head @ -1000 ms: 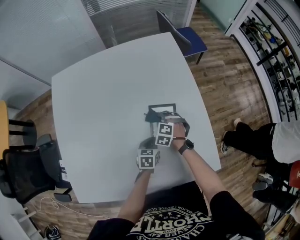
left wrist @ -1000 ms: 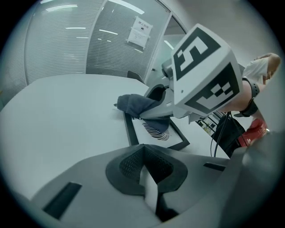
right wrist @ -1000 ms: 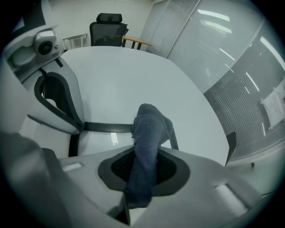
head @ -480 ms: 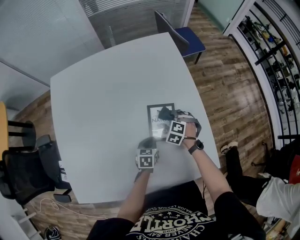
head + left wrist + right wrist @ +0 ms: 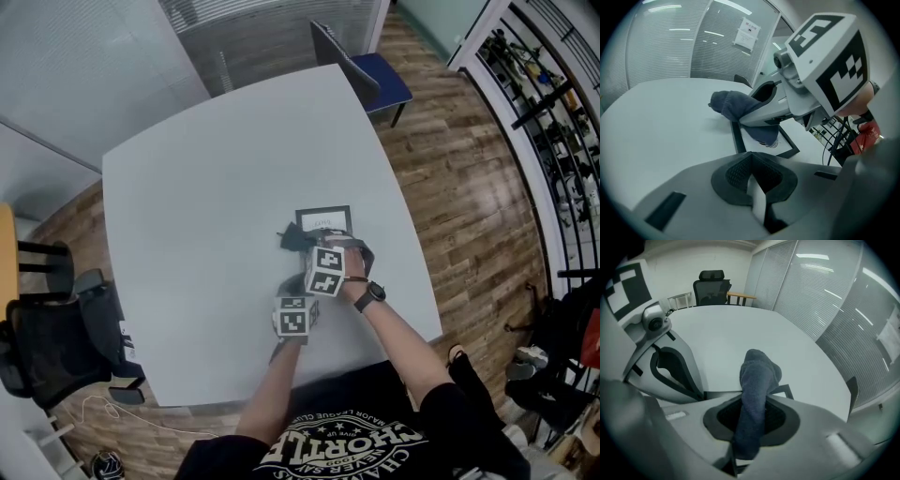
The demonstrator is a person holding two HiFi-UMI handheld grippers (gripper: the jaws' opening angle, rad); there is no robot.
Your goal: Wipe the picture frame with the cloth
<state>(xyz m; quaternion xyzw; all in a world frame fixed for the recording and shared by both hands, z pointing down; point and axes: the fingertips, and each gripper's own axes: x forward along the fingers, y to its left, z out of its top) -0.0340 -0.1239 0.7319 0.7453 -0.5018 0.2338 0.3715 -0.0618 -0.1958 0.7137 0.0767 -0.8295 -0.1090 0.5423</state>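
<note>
white table (image 5: pixel 202 192), right gripper (image 5: pixel 313 248) low, clamping cloth (image 5: pixel 292 238)

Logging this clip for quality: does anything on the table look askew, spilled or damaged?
Nothing stands out. The picture frame lies flat on the table, with no damage that shows, and the right tool grips the cloth at the frame's edge.
</note>
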